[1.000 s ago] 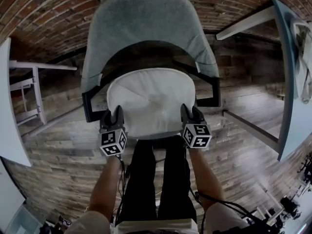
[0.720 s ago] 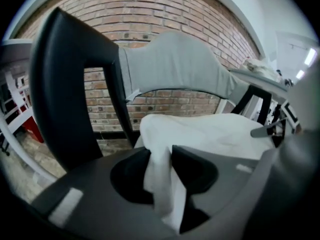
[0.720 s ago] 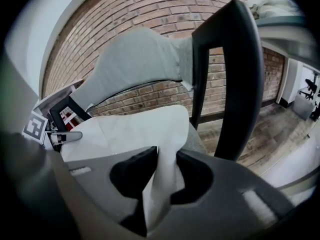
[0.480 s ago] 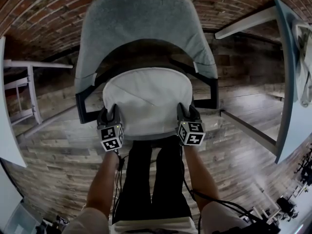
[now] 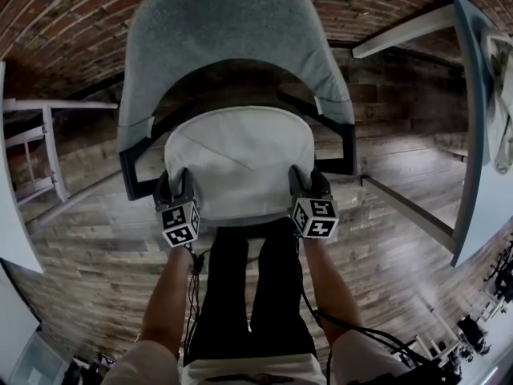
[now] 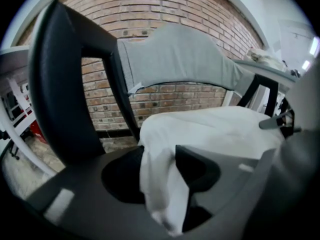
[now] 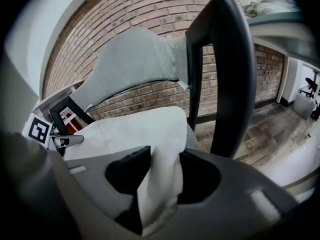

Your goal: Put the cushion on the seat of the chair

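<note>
The white cushion lies on the seat of the chair, under the grey backrest. My left gripper is at the cushion's front left corner and my right gripper at its front right corner. In the left gripper view a fold of the cushion stands between the jaws of the left gripper, which have just been opening. In the right gripper view a fold of the cushion likewise stands between the jaws of the right gripper, also just opening. Neither pair of pads clamps the fabric.
Black armrests flank the cushion close to both grippers. The person's legs stand in front of the seat. A white table is at the left and a table with cloth on it at the right. A brick wall is behind.
Both grippers' fingers have spread wider at the cushion's front corners. The left gripper has sunk a little with its corner. The cushion now rests flatter on the seat.
</note>
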The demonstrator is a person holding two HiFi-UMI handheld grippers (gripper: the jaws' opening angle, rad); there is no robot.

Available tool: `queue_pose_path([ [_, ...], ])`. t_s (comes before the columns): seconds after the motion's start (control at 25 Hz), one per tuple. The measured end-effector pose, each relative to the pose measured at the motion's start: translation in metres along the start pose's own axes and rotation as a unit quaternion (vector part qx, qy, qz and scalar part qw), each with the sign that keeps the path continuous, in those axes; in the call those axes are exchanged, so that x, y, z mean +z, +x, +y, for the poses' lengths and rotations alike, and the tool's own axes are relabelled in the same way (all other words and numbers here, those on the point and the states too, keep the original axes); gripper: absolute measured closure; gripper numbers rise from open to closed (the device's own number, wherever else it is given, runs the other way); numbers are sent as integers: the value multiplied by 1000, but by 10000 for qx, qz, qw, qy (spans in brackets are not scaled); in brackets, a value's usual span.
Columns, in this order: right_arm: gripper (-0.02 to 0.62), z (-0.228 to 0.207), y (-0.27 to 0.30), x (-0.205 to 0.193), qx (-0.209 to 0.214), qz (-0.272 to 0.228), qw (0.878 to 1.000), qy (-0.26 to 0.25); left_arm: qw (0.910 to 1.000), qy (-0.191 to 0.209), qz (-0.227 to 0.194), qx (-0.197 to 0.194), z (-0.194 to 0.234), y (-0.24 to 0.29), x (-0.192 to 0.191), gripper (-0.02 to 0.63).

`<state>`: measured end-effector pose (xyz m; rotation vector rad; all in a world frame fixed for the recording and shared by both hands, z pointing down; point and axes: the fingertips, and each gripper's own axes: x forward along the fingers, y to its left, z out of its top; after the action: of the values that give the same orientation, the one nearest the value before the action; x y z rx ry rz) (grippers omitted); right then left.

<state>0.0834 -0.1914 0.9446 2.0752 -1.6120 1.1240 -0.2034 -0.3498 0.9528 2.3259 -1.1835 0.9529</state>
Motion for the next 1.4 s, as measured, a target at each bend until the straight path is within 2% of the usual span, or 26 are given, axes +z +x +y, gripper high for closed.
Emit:
queue_pose_path([
  [0.12, 401, -5, -4, 0, -78, -15, 10000, -25, 9999, -133, 34, 59, 2, -2, -1, 436],
  [0.28, 393, -8, -10, 0, -140, -13, 9999, -44, 9993, -302, 162, 156, 3, -4, -5, 412],
  [0.44, 378, -12, -16, 2, -251, -46, 9996, -116, 9991, -311, 186, 205, 2, -10, -5, 397],
  [0.68, 333, -19, -28, 6, -572, -180, 9978, -283, 9995, -284, 105, 54, -3, -26, -1, 397],
  [0.88, 334, -3, -47, 13, -409, -139, 9987, -284, 9997, -195, 24, -176, -16, -57, 13, 397],
  [1.16, 334, 40, -106, 79, -78, -450, 9989, -90, 9988, -89, -265, -408, -37, -118, 80, 397],
  [1.4, 341, 89, -182, 186, 473, -1085, 9926, -287, 9935, 306, -817, -729, -59, -185, 186, 399],
])
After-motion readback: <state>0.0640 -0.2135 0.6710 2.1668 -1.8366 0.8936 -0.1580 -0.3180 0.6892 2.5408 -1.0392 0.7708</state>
